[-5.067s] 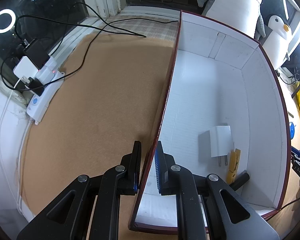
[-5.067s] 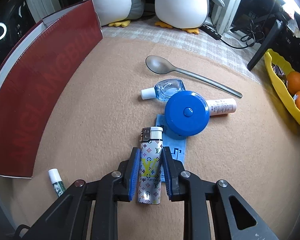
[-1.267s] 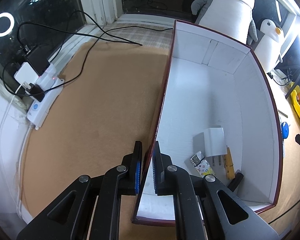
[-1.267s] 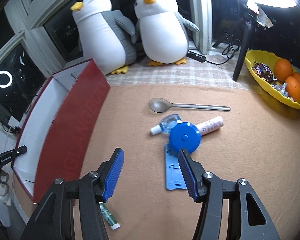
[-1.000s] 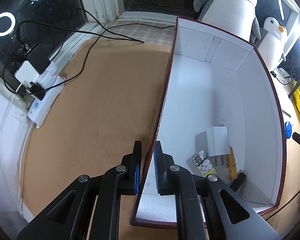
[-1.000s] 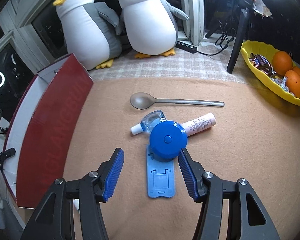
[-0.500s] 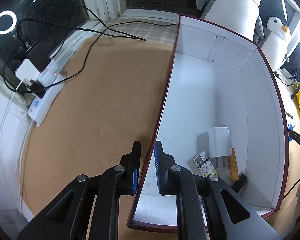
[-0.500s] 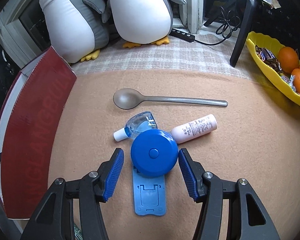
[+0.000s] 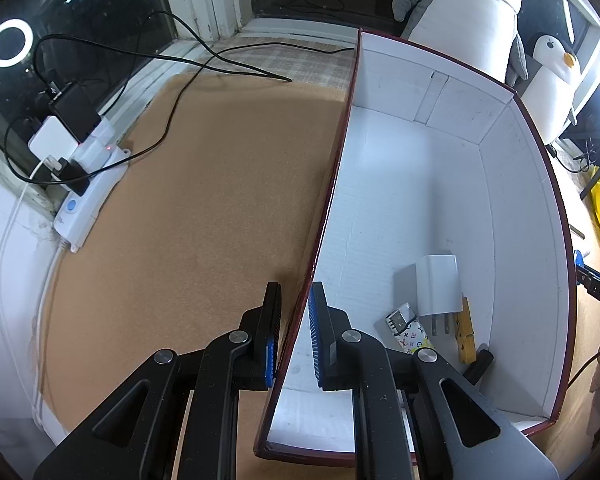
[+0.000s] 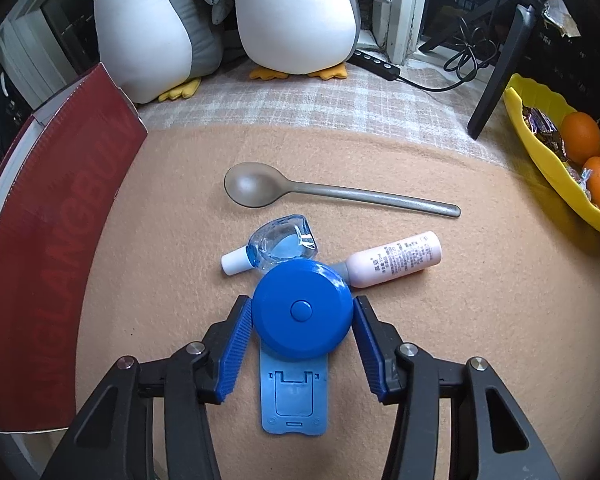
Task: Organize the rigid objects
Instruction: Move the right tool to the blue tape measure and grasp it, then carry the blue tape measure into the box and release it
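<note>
My left gripper [image 9: 294, 308] is shut on the near left wall of the red box with a white inside [image 9: 404, 200]. In the box lie a white charger [image 9: 438, 284], a patterned lighter [image 9: 410, 330], a yellow clothespin [image 9: 466, 334] and a black item [image 9: 478, 362]. My right gripper [image 10: 302, 316] is open, its fingers on either side of a round blue tape measure [image 10: 302, 312], very close to its sides. The tape measure sits on a flat blue stand [image 10: 294, 400]. Behind it lie a small clear blue bottle [image 10: 278, 244], a pink tube [image 10: 392, 258] and a grey spoon [image 10: 328, 192].
The red box [image 10: 56, 232] stands at the left in the right wrist view. Two plush penguins [image 10: 296, 12] sit at the back. A yellow tray with oranges [image 10: 560, 152] is at the right, beside a black tripod leg [image 10: 500, 68]. A power strip [image 9: 88, 196] with cables lies left of the box.
My right gripper has moved forward and down, so the blue tape measure now sits between its open fingers. The lighter it held earlier now lies in the box. The left gripper stays on the box wall.
</note>
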